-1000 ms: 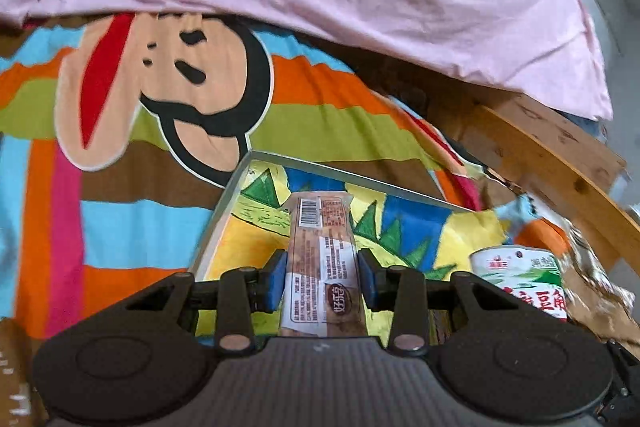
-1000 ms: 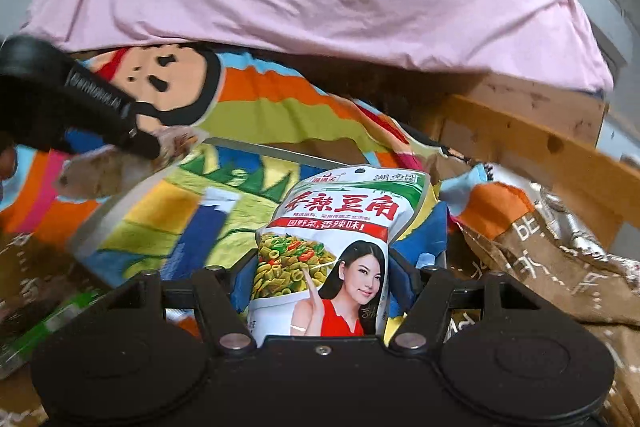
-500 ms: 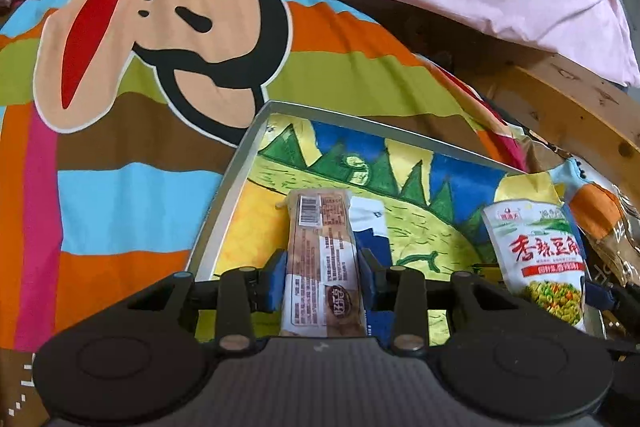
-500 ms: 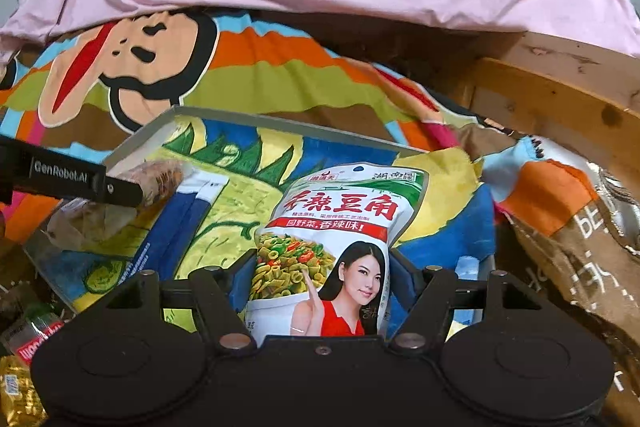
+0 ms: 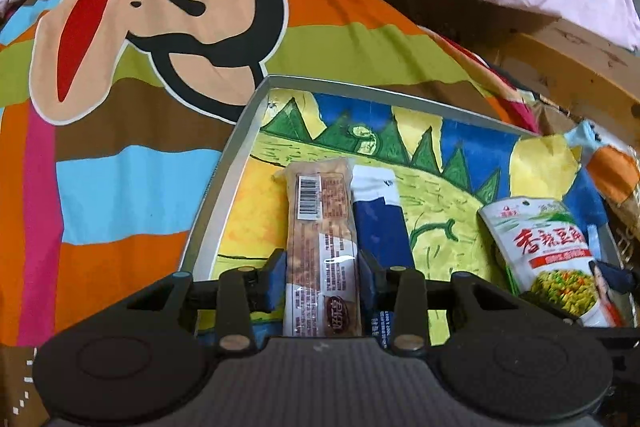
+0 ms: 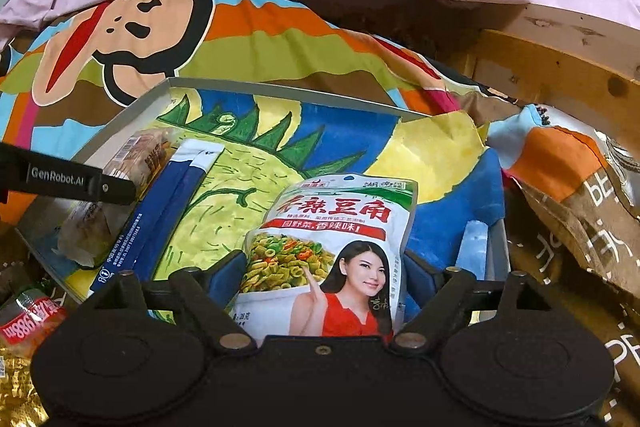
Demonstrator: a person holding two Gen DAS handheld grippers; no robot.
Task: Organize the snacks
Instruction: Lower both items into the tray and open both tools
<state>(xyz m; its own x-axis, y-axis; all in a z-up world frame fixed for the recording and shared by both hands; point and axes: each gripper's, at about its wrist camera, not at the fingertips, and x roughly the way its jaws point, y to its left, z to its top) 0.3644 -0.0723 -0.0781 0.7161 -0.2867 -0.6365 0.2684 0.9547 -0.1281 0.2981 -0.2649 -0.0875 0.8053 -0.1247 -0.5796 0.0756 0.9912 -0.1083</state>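
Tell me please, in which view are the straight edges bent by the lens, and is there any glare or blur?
Left wrist view: the grey tray rim bows from fisheye distortion; glare sits on the long snack bar wrapper. Right wrist view: the wooden frame curves too; the bean snack pouch print is sharp, corners dark.

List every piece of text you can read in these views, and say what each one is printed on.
"GenRobot.AI": side of the left tool.
"香辣豆角": red characters on the green bean pouch.
"田野菜, 香辣味!": red band on the same pouch.
"886": red packet at lower left; the rest is unclear.
Brown snack bar: barcode and print too small to read.
Blue packet: edge print too small.
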